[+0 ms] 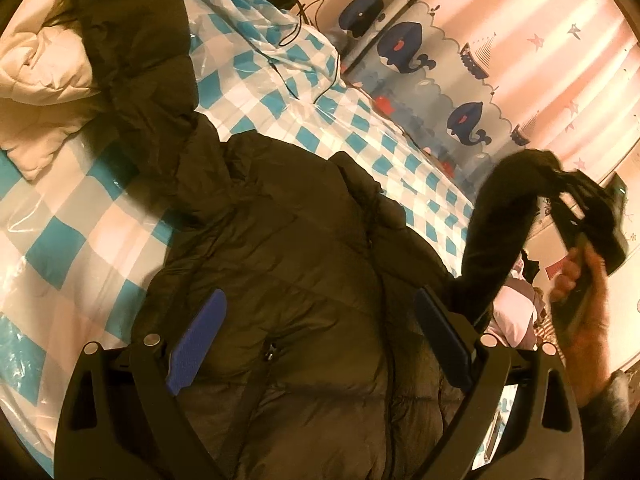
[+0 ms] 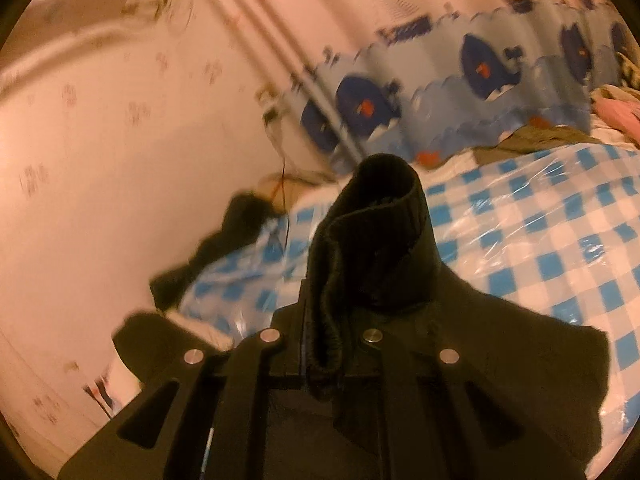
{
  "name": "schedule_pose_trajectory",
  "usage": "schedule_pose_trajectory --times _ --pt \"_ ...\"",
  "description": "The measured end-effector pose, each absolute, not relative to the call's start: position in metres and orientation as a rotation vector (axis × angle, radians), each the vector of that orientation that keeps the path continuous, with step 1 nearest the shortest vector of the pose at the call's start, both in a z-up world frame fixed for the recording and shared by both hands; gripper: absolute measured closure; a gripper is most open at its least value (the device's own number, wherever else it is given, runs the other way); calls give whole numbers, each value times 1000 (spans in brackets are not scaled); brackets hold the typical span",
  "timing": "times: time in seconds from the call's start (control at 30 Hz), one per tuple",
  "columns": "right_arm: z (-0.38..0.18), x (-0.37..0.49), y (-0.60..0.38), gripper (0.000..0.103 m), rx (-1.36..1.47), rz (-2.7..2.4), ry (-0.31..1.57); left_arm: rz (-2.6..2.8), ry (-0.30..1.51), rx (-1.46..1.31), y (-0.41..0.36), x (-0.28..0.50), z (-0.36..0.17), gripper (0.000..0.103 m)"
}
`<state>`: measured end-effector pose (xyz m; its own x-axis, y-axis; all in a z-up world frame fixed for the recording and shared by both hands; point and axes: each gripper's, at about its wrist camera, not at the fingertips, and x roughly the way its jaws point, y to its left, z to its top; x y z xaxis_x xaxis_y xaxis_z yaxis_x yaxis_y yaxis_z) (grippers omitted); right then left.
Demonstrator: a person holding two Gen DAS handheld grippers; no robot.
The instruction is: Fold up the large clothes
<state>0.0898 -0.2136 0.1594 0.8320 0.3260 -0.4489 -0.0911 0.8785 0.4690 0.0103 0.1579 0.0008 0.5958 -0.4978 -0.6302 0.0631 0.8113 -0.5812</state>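
A dark puffer jacket [image 1: 304,264] lies spread on the bed, zip side up. My left gripper [image 1: 320,300] hovers just over its body, open, with nothing between the blue pads [image 1: 196,344]. At the right, my right gripper [image 1: 576,204] holds one sleeve [image 1: 492,236] lifted off the bed, and a person's hand [image 1: 576,276] grips its handle. In the right wrist view the right gripper [image 2: 324,312] is shut on the sleeve's ribbed cuff [image 2: 380,232], which stands up past the fingers. The rest of the sleeve [image 2: 500,352] drapes over the gripper's right side.
The bed has a blue-and-white checked cover [image 1: 80,240] under clear plastic. A cream padded garment [image 1: 44,64] and another dark garment [image 1: 132,20] lie at the far left. A thin cable [image 1: 296,40] runs across the cover. A whale-print curtain [image 1: 420,52] borders the bed's far side.
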Motion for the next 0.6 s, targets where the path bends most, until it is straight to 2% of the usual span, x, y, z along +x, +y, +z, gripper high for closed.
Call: schedule_pose_trajectory --times 0.4,0.53,0.57,0.6 --pt "20 161 -96 92 210 206 834 -329 907 -556 176 10 -1 12" --pt "-29 171 -70 89 139 203 926 -324 920 -555 182 11 -3 12" --pt "-39 173 -65 86 127 206 948 -323 923 -555 182 11 -4 12" --pt "-49 175 -62 66 127 214 974 -322 927 -555 183 11 -5 12"
